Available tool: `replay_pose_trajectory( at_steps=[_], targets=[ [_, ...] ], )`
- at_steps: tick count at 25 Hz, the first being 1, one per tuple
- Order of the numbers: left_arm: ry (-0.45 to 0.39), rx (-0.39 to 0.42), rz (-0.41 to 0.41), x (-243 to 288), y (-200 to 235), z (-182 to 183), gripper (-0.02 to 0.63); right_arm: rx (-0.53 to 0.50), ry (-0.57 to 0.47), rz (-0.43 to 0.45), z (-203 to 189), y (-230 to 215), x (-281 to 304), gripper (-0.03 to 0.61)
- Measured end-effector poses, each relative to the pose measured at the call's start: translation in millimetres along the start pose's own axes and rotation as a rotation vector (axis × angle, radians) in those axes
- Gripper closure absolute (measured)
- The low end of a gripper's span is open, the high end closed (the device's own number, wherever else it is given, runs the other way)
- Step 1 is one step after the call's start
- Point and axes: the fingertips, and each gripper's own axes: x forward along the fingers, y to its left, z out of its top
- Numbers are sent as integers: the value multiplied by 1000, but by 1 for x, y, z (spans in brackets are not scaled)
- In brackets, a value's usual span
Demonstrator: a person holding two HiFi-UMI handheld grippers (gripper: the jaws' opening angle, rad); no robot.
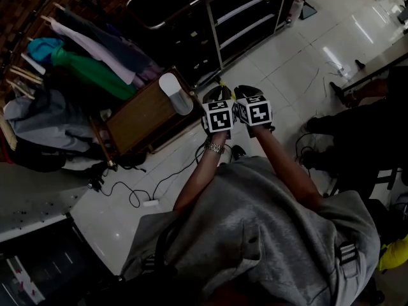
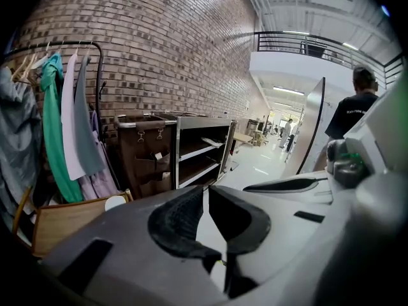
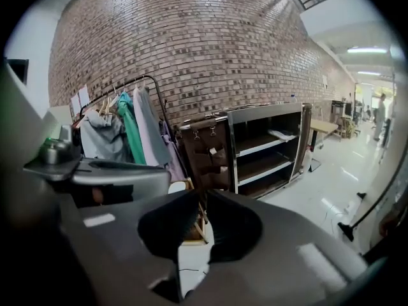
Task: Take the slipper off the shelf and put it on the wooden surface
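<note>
In the head view I'm holding the left gripper (image 1: 218,95) and the right gripper (image 1: 247,94) side by side at the centre of the frame. Their marker cubes cover most of the fingers from above.

The left gripper view shows its fingers (image 2: 182,225) drawn nearly together, with a thin slit of floor between them and nothing gripped. The right gripper view reads the same: the fingers (image 3: 233,228) are almost clenched and empty.

The white slipper (image 1: 175,93) lies on the wooden bench (image 1: 143,120), left of centre and just left of the left gripper. In the left gripper view only its pale end (image 2: 115,202) peeks over the gripper body at lower left.

The shelf (image 1: 245,18) runs along the top of the head view, too dark to read. Something pale and flat (image 2: 210,142) lies on its upper level in the left gripper view, and I can't tell what it is. The clothes rack (image 1: 83,62) fills the upper left.
</note>
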Motion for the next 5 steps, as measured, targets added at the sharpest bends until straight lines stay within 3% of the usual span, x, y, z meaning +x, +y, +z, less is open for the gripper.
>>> replay_pose_trajectory(
  at_steps=[5],
  targets=[
    [-17,6,-1,3,-3,6,584,53,0,41,4,-1,0,548]
  ],
)
